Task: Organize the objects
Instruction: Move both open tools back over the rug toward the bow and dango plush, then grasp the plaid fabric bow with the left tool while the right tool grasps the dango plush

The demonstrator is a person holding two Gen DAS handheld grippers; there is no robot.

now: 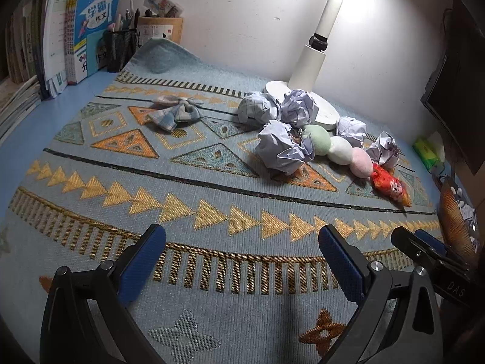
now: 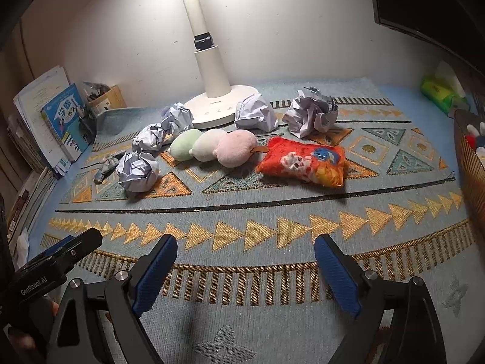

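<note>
Several crumpled paper balls (image 1: 283, 148) (image 2: 138, 170) lie on the patterned mat (image 1: 212, 182) near a white lamp base (image 2: 218, 110). A plush of three balls, green, white and pink (image 1: 339, 150) (image 2: 212, 148), lies beside an orange plush pouch (image 1: 389, 186) (image 2: 303, 160). A plaid fabric bow (image 1: 175, 112) (image 2: 106, 163) lies to the left. My left gripper (image 1: 242, 242) is open and empty over the mat's near part. My right gripper (image 2: 245, 251) is open and empty, well short of the pouch; it also shows at the right edge of the left wrist view (image 1: 424, 242).
Books (image 1: 88, 33) and pen holders (image 1: 121, 48) stand at the back left. A wicker basket (image 2: 473, 157) with small items sits at the right edge. A green tissue pack (image 2: 439, 94) lies at the back right. A dark monitor (image 1: 454, 85) hangs on the right.
</note>
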